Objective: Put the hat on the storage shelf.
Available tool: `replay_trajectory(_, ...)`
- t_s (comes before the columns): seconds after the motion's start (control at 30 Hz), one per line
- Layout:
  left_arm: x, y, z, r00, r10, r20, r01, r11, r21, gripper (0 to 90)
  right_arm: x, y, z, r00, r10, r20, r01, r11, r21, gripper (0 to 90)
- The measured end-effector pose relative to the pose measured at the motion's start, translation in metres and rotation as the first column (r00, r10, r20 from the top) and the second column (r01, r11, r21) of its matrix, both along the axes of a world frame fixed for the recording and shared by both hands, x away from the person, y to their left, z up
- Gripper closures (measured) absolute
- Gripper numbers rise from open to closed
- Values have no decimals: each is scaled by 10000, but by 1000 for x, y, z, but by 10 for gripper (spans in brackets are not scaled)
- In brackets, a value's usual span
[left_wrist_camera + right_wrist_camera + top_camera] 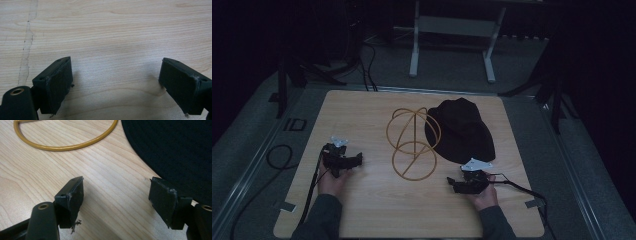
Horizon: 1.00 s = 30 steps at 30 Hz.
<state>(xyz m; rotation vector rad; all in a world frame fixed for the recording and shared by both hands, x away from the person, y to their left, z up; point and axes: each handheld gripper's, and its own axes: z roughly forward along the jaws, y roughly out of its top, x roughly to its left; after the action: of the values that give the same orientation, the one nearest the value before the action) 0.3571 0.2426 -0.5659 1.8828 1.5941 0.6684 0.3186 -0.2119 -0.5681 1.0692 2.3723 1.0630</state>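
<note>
A black brimmed hat [462, 131] lies on the wooden table [362, 215], right of centre. Beside it on the left stands a yellow wire hat stand [412, 142] made of rings, its round base [65, 146] flat on the wood. My left gripper [343, 159] rests low on the table at the left, open, with bare wood [115, 75] between its jaws. My right gripper [466, 182] sits at the front right, open, just short of the hat's brim [175, 152], with nothing between its jaws.
A white metal frame [452, 40] stands on the floor beyond the table. Black tripod legs [287, 80] stand at the back left and back right corners. A black cable [277, 155] loops on the floor at the left. A pale scratch [26, 50] runs along the wood.
</note>
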Motion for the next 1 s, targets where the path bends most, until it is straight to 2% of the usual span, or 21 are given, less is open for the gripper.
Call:
replay_trajectory(0.3, 0, 0, 0, 10000, 20, 4, -20, 10000, -5, 122, -1, 1, 2, 9999, -5, -138, 3, 9999, -139, 282)
replay_trajectory(0.43, 0, 0, 0, 10000, 18, 5, -18, 10000, -4, 122, 2, 1, 5, 9991, 179, -388, -193, 9991, -372, 297)
replay_trajectory(0.6, 0, 0, 0, 10000, 21, 6, -21, 10000, -6, 122, 9, -3, 13, 9921, 659, -1070, -729, 9953, -635, 356)
replay_trajectory(0.7, 0, 0, 0, 10000, 19, 6, -19, 10000, -4, 122, 11, -6, 17, 9856, 996, -1370, -1104, 9912, -736, 429)
replay_trajectory(0.8, 0, 0, 0, 10000, 21, 5, -21, 10000, -6, 122, 12, -8, 20, 9798, 1183, -1609, -1345, 9865, -937, 447)
replay_trajectory(0.93, 0, 0, 0, 10000, 4, -11, -4, 10000, 14, 122, 10, -8, 29, 9750, 1328, -1784, -1630, 9724, -1672, 452)
replay_trajectory(1.0, 0, 0, 0, 10000, 5, -9, -5, 10000, 16, 122, 10, -8, 36, 9763, 1366, -1680, -1688, 9661, -1952, 454)
